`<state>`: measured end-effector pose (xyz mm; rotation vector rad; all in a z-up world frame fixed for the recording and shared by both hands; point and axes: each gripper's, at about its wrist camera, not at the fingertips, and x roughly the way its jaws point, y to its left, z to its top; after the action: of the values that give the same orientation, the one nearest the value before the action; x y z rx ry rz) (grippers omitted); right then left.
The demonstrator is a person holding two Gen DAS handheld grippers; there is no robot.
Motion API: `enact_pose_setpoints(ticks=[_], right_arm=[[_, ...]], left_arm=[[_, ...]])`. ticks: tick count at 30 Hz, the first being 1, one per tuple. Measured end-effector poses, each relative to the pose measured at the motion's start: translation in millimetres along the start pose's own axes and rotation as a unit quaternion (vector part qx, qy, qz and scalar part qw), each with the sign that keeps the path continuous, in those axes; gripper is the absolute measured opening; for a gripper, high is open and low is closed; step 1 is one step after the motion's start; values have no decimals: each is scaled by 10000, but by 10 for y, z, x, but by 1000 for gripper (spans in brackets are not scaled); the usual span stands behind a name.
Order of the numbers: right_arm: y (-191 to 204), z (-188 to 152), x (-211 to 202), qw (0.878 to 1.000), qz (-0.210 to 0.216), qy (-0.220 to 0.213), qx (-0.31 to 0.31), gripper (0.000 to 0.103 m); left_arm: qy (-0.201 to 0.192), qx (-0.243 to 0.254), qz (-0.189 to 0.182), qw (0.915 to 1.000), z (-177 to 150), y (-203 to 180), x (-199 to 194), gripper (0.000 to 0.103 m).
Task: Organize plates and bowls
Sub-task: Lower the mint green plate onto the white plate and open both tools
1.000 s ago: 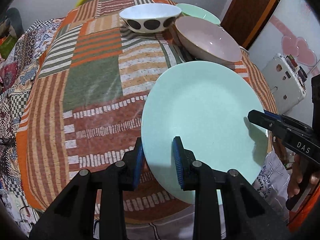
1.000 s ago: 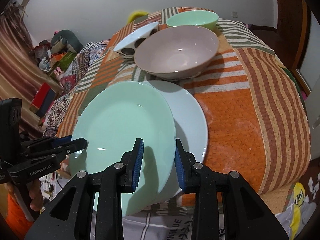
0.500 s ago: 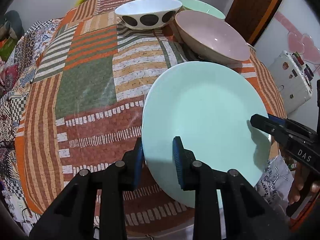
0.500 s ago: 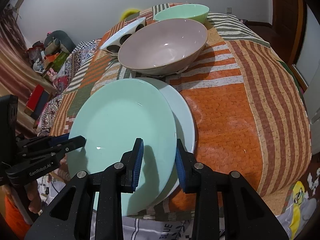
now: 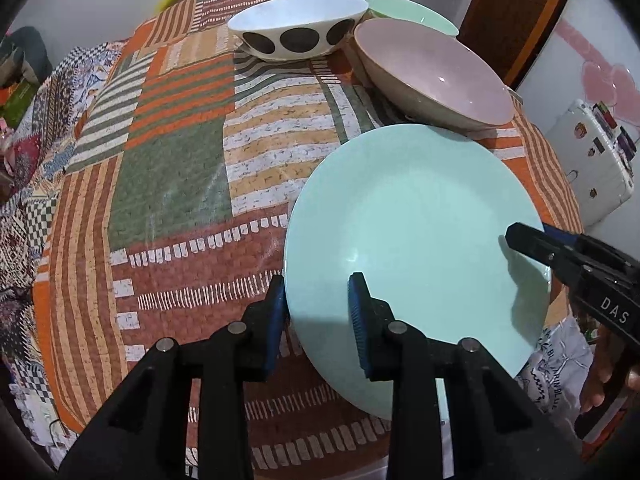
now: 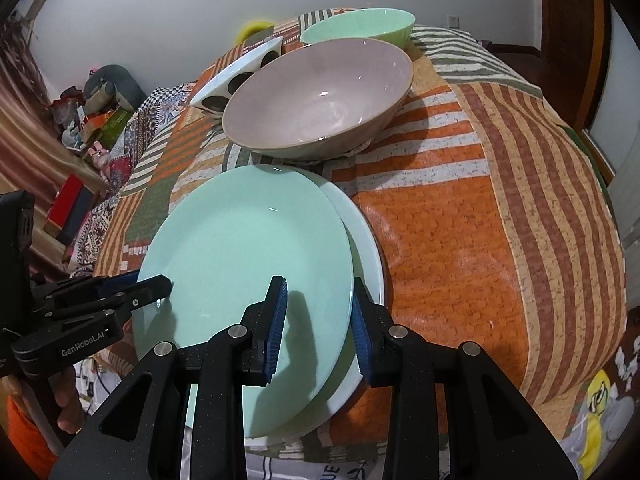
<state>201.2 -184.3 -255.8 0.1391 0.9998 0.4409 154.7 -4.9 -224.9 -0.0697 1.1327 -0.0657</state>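
A mint green plate (image 5: 412, 232) (image 6: 248, 264) lies tilted over a white plate (image 6: 366, 248) near the table's front edge. My left gripper (image 5: 318, 310) (image 6: 132, 288) straddles the green plate's left rim, jaws apart on either side of it. My right gripper (image 6: 318, 320) (image 5: 528, 240) straddles its right rim the same way. Behind stand a pink bowl (image 5: 432, 76) (image 6: 320, 96), a white bowl with black dots (image 5: 298, 26) (image 6: 236, 76) and a green bowl (image 6: 360, 28) (image 5: 404, 10).
The table wears a striped patchwork cloth (image 5: 168, 152) (image 6: 480, 184). A white appliance (image 5: 592, 168) stands to the right of the table. Clutter lies on the floor at left (image 6: 92, 112). A wooden door (image 6: 568, 20) is at the back right.
Both grippers and the green plate have moved forward towards the bowls; the green plate now covers more of the white plate.
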Motion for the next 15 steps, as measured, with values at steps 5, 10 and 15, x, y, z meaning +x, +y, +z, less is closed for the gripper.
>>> enact_pose_setpoints(ticks=[5,10,15], right_arm=[[81,31,12,9989,-311,-64,-334,30],[98,35,8,9976,-457,-41,-521,30],[95,38,-7,9973,-496,0,-535,30]], left_arm=[[-7,75,36,10000,7,-22,16,34],[11,37,1,10000,18,-6,29,37],[61,37,-25,10000,27,12,36,37]])
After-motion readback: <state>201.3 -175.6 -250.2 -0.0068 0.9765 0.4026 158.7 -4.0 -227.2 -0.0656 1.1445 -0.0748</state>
